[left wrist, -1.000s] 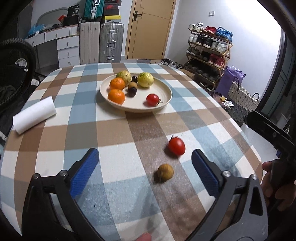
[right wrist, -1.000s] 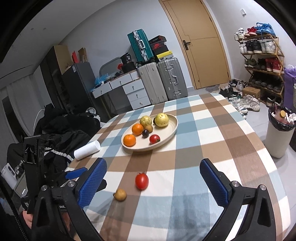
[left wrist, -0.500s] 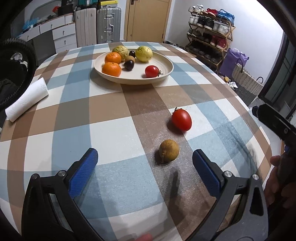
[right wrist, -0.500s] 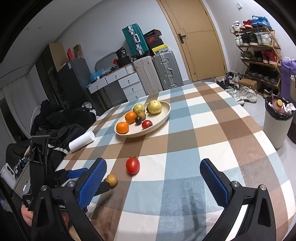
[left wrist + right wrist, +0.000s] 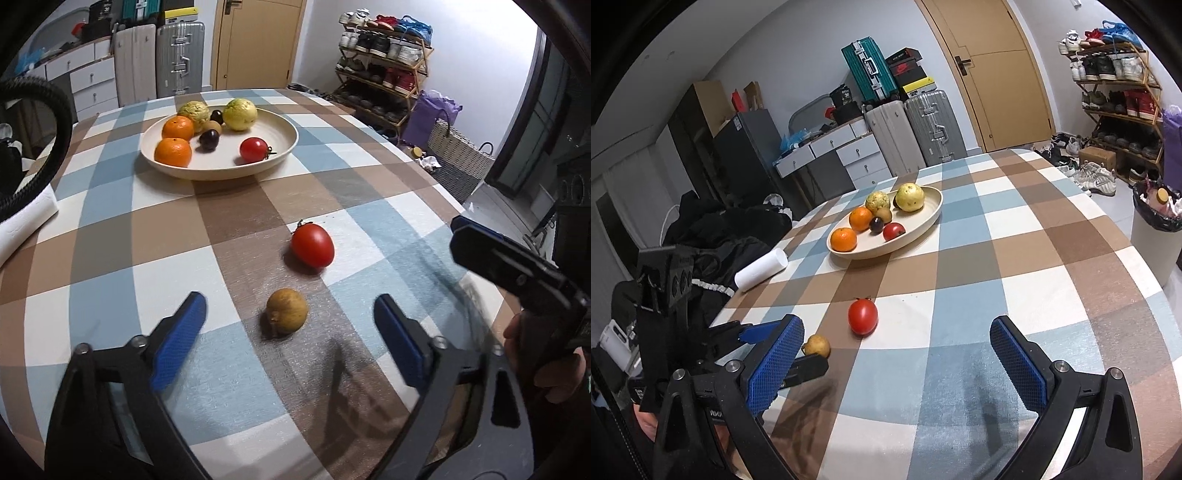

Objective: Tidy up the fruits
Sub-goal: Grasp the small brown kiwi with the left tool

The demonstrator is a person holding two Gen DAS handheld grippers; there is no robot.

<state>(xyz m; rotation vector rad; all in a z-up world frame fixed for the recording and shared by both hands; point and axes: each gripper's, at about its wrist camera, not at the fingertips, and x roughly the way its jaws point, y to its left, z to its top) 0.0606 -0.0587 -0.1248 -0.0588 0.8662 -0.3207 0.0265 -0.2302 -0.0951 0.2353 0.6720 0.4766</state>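
The left gripper has dropped closer to the checked cloth surface, its blue jaws now apart on either side of the small brown round fruit. Just beyond lies a loose red tomato. The right gripper hovers, jaws wide, empty. The cream plate holds the other fruit.

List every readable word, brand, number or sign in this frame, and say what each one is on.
"36": white digits, as best they read, on the black package on top of the drawer unit; the smaller print on it is too small to read.
Swoosh logo, no legible words: black shoe box on the suitcases.
White print on the right gripper frame: partly hidden, unreadable.
Plate and tablecloth: no text.
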